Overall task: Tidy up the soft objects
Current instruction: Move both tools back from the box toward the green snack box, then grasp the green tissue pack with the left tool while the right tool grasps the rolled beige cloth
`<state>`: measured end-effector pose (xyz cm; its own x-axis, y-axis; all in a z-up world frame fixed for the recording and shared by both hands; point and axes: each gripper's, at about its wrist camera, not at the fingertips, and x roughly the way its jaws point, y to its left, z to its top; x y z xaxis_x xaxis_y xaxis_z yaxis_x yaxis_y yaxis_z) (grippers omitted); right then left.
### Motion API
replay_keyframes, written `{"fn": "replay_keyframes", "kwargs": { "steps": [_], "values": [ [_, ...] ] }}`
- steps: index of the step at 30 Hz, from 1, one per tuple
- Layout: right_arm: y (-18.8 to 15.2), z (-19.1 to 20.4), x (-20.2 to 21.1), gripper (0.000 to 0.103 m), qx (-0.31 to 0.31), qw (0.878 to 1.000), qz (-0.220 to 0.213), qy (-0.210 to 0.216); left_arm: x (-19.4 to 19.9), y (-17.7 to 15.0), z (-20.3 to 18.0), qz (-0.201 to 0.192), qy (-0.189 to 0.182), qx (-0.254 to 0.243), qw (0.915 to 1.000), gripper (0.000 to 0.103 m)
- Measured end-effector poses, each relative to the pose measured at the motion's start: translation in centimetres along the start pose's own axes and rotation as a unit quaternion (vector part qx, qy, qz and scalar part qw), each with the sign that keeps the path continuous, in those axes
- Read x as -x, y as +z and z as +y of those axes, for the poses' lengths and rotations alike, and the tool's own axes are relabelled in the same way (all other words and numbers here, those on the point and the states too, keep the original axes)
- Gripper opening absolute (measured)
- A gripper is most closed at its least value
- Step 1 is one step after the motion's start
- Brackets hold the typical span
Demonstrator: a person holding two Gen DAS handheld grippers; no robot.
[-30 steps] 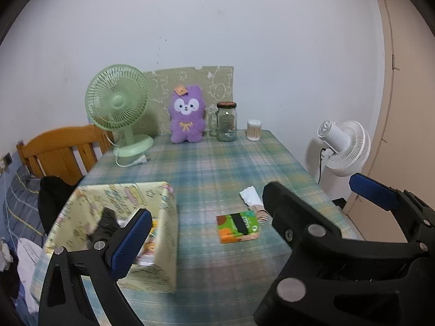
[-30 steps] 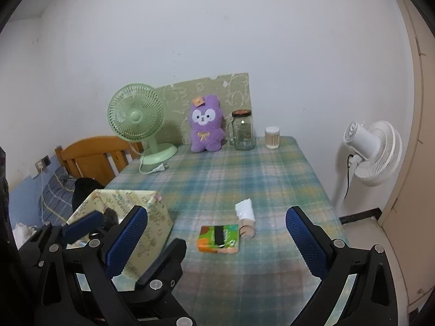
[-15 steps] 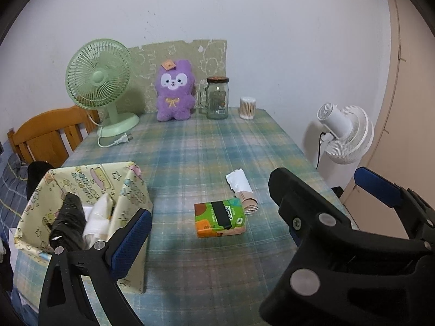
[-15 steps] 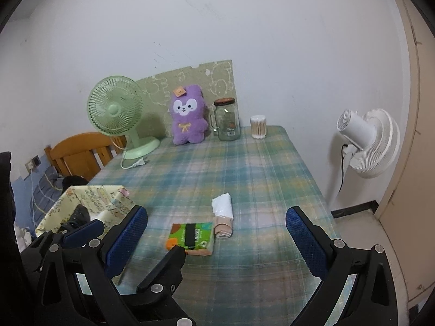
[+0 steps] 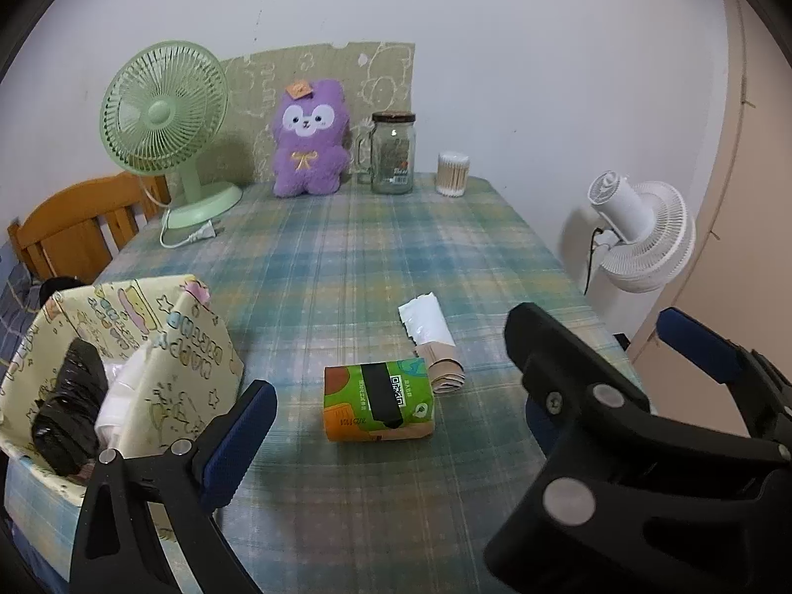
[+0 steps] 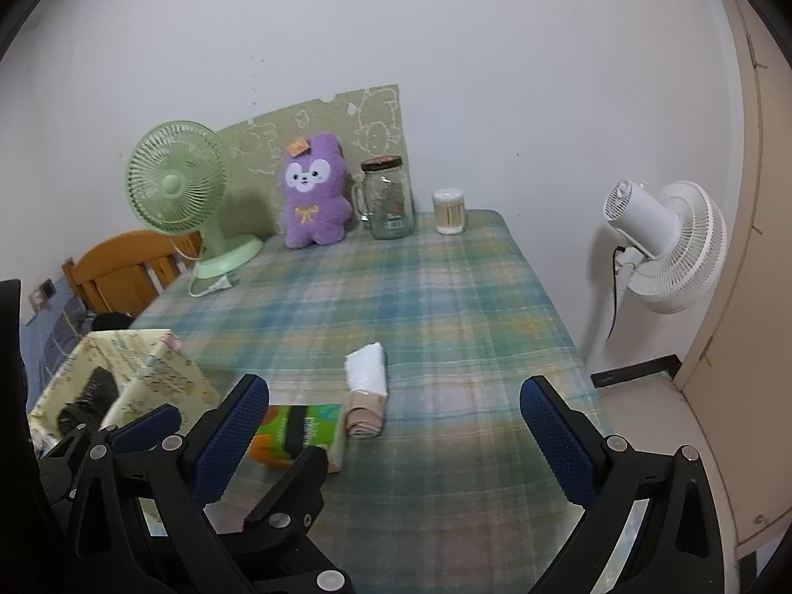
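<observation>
Both grippers hang above the near edge of the plaid tablecloth [image 5: 346, 247] with fingers spread wide, holding nothing. Taking the tissue pack [image 5: 378, 400] as landmark: left of it stands the patterned fabric box [image 5: 188, 346], holding a black bundle [image 5: 69, 406] and something white, perhaps plastic. The left gripper [image 5: 391, 425] straddles the pack, its left blue pad [image 5: 237, 440] just beside the box. Touching the pack's right corner lies a rolled beige-and-white cloth [image 5: 435, 341]. The right gripper [image 6: 396, 425] hovers with that roll between its fingers. Far behind the pack stand a green fan [image 5: 168, 119], purple plush [image 5: 309, 138], glass jar [image 5: 392, 153] and cotton swabs [image 5: 452, 173].
</observation>
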<state>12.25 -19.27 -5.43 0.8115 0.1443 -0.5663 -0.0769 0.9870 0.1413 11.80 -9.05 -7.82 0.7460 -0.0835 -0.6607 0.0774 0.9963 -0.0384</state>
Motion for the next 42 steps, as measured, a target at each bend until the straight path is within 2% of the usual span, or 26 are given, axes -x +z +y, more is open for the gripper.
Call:
{"fn": "replay_keyframes", "kwargs": {
  "steps": [12, 17, 27, 32, 35, 42],
  "values": [
    [-0.2, -1.0, -3.9, 0.102, 0.0, 1.0, 0.029, 0.004, -3.6, 0.1, 0.2, 0.022, 0.005, 0.009, 0.9997, 0.101],
    [-0.5, -1.1, -5.5, 0.101, 0.0, 0.999, 0.046, 0.008, -5.3, -0.1, 0.7, 0.045, 0.004, 0.015, 0.9989, 0.096],
    [-1.2, -1.0, -7.5, 0.098, 0.006, 0.997, 0.073, 0.006, -7.4, -0.8, 1.1, 0.076, 0.003, 0.021, 0.9969, 0.096],
    [-1.4, -0.9, -8.2, 0.096, 0.007, 0.996, 0.085, 0.004, -8.1, -1.0, 1.4, 0.087, 0.008, 0.023, 0.9959, 0.086],
    [-1.4, -0.9, -8.5, 0.095, 0.009, 0.996, 0.09, 0.005, -8.6, -1.1, 1.8, 0.097, 0.014, 0.03, 0.9948, 0.076],
    [-1.2, -0.2, -9.2, 0.093, 0.018, 0.995, 0.1, 0.013, -8.5, -1.1, 2.1, 0.095, 0.022, 0.029, 0.9948, 0.073]
  ]
}}
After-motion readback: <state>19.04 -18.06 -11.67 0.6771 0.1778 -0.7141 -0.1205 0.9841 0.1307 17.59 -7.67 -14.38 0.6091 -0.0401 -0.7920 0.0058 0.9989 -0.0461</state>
